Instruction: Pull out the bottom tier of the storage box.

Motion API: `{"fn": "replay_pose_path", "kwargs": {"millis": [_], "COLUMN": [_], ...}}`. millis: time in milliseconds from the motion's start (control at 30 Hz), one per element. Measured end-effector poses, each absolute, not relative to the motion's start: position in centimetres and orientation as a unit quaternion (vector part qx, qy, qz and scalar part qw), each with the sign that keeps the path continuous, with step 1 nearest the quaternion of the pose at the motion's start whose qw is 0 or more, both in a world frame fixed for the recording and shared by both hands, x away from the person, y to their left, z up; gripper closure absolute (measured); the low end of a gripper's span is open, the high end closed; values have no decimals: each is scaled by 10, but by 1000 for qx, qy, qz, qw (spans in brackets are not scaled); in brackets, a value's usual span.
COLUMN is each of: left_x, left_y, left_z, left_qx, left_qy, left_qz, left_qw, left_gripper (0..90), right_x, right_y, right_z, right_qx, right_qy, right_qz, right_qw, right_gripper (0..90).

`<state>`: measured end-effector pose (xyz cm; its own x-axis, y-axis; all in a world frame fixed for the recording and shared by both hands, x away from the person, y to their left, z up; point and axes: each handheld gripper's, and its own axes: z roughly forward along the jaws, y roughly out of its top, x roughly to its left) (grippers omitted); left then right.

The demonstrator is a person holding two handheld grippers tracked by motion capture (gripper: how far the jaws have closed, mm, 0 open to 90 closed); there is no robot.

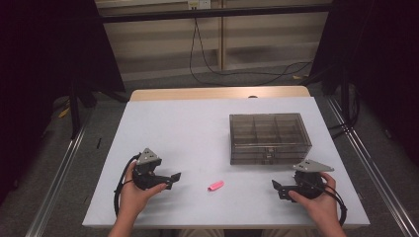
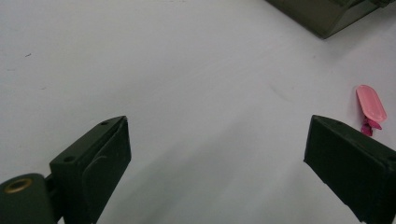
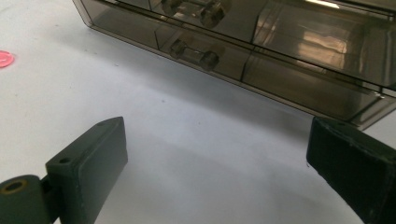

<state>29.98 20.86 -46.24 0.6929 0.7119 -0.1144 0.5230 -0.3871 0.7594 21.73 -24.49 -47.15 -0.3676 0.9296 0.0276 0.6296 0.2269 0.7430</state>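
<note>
A small pink plastic piece (image 1: 216, 185) lies flat on the white table (image 1: 197, 128), between the two grippers and touching neither. The left gripper (image 1: 173, 178), held in the person's left hand (image 1: 136, 195), has its black jaws spread wide over bare table, with the pink piece (image 2: 371, 103) just beyond its right jaw. The right gripper (image 1: 277, 188) is likewise spread and holds nothing. Just ahead of it sits a smoky translucent compartment box (image 1: 270, 138) with a clear latch (image 3: 194, 53) on its front.
</note>
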Motion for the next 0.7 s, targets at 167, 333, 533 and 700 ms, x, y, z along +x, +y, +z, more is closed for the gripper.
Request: {"fn": "replay_pose_path", "kwargs": {"millis": [167, 333, 533, 700], "left_x": [300, 299, 299, 300], "left_y": [208, 207, 206, 206], "left_z": [-462, -462, -461, -461], "left_qx": [825, 830, 828, 828], "left_qy": [372, 368, 368, 367], "left_qz": [116, 119, 120, 121], "left_qw": [408, 402, 406, 406], "left_gripper": [71, 72, 72, 72], "right_x": [221, 225, 228, 230], "right_y": [-236, -228, -221, -216], "right_z": [-472, -471, -474, -476], "right_qx": [520, 525, 535, 547], "right_qy": [749, 743, 735, 723], "right_qz": [345, 347, 344, 346], "right_qw": [222, 228, 233, 240], "right_gripper": [52, 56, 59, 82]}}
